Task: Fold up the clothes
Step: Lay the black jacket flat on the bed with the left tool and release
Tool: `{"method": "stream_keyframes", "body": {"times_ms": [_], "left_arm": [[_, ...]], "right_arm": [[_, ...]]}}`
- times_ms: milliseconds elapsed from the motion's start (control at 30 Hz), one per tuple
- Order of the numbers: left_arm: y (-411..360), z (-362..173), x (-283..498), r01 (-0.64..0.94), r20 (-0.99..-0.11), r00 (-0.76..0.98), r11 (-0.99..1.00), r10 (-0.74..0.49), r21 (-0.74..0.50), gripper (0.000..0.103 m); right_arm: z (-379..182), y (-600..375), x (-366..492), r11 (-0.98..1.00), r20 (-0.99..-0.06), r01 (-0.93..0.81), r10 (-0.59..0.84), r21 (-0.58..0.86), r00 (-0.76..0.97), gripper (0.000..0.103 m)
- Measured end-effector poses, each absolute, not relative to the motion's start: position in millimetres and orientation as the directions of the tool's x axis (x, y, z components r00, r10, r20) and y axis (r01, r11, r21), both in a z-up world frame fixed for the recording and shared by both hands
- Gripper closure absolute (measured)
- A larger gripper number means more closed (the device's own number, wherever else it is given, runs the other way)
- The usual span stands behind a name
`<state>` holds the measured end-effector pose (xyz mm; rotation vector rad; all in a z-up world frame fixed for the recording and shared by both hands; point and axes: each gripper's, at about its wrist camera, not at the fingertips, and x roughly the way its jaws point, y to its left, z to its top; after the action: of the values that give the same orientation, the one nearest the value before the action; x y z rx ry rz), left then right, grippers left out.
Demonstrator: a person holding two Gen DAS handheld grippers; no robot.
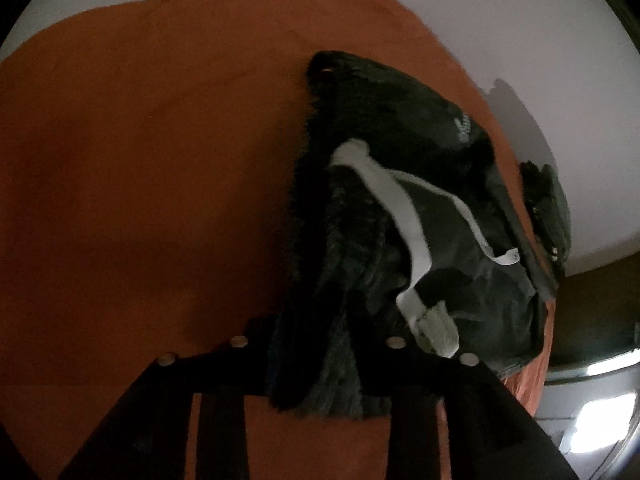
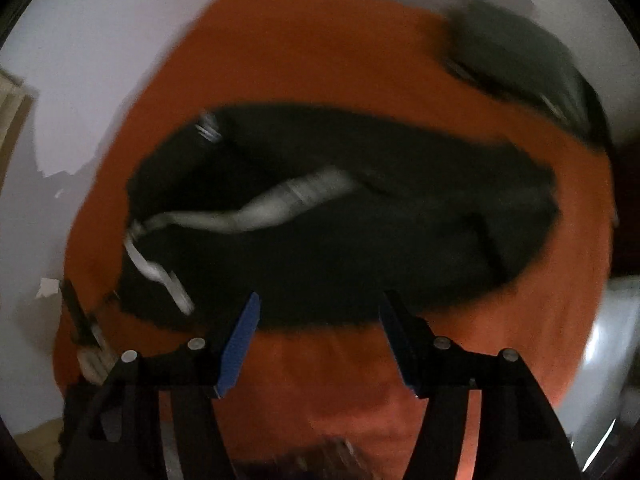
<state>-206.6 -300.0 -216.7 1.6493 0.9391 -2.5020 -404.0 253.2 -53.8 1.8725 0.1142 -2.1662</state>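
A black fleecy garment point(image 1: 400, 140) with a white drawstring point(image 1: 404, 216) lies bunched on an orange cover point(image 1: 140, 160). My left gripper point(image 1: 320, 348) is shut on the garment's near edge, and the fabric hides its fingertips. In the blurred right wrist view the same black garment point(image 2: 360, 232) spreads across the orange cover point(image 2: 560, 300), with its white drawstring point(image 2: 280, 200) running leftward. My right gripper point(image 2: 319, 304) hangs open just before the garment's near edge, and nothing is between its blue pads point(image 2: 240, 340).
A folded dark grey garment point(image 2: 516, 48) sits at the cover's far right corner. A dark object point(image 1: 546, 208) lies at the cover's right edge. White floor point(image 2: 80, 80) surrounds the cover. A dark tool-like shape point(image 2: 82, 320) shows at the lower left.
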Motion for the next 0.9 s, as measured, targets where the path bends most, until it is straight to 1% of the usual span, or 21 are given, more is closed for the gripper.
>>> {"method": "stream_keyframes", "body": {"times_ms": [67, 167, 233, 267, 300, 367, 433, 533, 600, 633, 733, 900], "left_arm": [[-298.8, -199.2, -197.1, 0.32, -0.838, -0.455, -0.823, 0.302, -0.47, 0.069], [-284.7, -162.0, -186.9, 0.304, -0.825, -0.482, -0.827, 0.295, -0.474, 0.069], [-276.7, -127.5, -174.7, 0.277, -0.808, -0.5, -0.826, 0.312, -0.491, 0.067], [-272.0, -115.8, -172.5, 0.262, -0.801, -0.504, -0.827, 0.323, -0.498, 0.064], [-266.1, -100.2, -170.1, 0.238, -0.792, -0.508, -0.828, 0.339, -0.507, 0.06], [-252.0, -75.1, -162.3, 0.193, -0.781, -0.502, -0.832, 0.372, -0.52, 0.056], [-236.9, -53.5, -154.5, 0.156, -0.781, -0.484, -0.839, 0.396, -0.522, 0.056], [-216.7, -18.9, -132.4, 0.128, -0.799, -0.456, -0.86, 0.392, -0.495, 0.056], [-208.1, 1.8, -114.1, 0.117, -0.786, -0.501, -0.871, 0.363, -0.477, 0.055], [-206.4, 10.2, -102.5, 0.112, -0.771, -0.52, -0.865, 0.368, -0.489, 0.054], [-199.6, 7.7, -84.3, 0.138, -0.745, -0.543, -0.834, 0.387, -0.534, 0.053], [-191.4, -27.9, -96.6, 0.23, -0.756, -0.546, -0.803, 0.362, -0.55, 0.053]], "right_arm": [[-46.4, 310.7, -363.2, -0.977, -0.981, 0.171, -0.147, 0.124, -0.128, 0.041], [-32.8, 376.7, -312.6, -0.984, -0.969, 0.061, -0.178, 0.17, -0.171, 0.041], [-25.2, 408.8, -282.6, -0.979, -0.956, 0.015, -0.201, 0.202, -0.213, 0.041], [-20.8, 422.3, -267.1, -0.976, -0.948, -0.005, -0.212, 0.22, -0.235, 0.041], [-18.6, 429.5, -257.6, -0.972, -0.94, -0.012, -0.225, 0.236, -0.258, 0.041], [-14.4, 444.0, -238.5, -0.963, -0.92, -0.025, -0.249, 0.269, -0.303, 0.041], [-10.1, 458.5, -219.5, -0.953, -0.897, -0.035, -0.272, 0.302, -0.349, 0.041], [-10.3, 476.3, -194.6, -0.934, -0.861, -0.052, -0.304, 0.355, -0.408, 0.041], [-7.2, 487.1, -182.1, -0.91, -0.829, -0.063, -0.342, 0.409, -0.443, 0.041], [-10.3, 490.8, -185.4, -0.91, -0.83, -0.074, -0.336, 0.408, -0.446, 0.041], [-19.8, 502.0, -195.4, -0.908, -0.832, -0.107, -0.317, 0.404, -0.455, 0.041], [-35.6, 520.6, -211.9, -0.903, -0.837, -0.161, -0.285, 0.397, -0.468, 0.041]]}}
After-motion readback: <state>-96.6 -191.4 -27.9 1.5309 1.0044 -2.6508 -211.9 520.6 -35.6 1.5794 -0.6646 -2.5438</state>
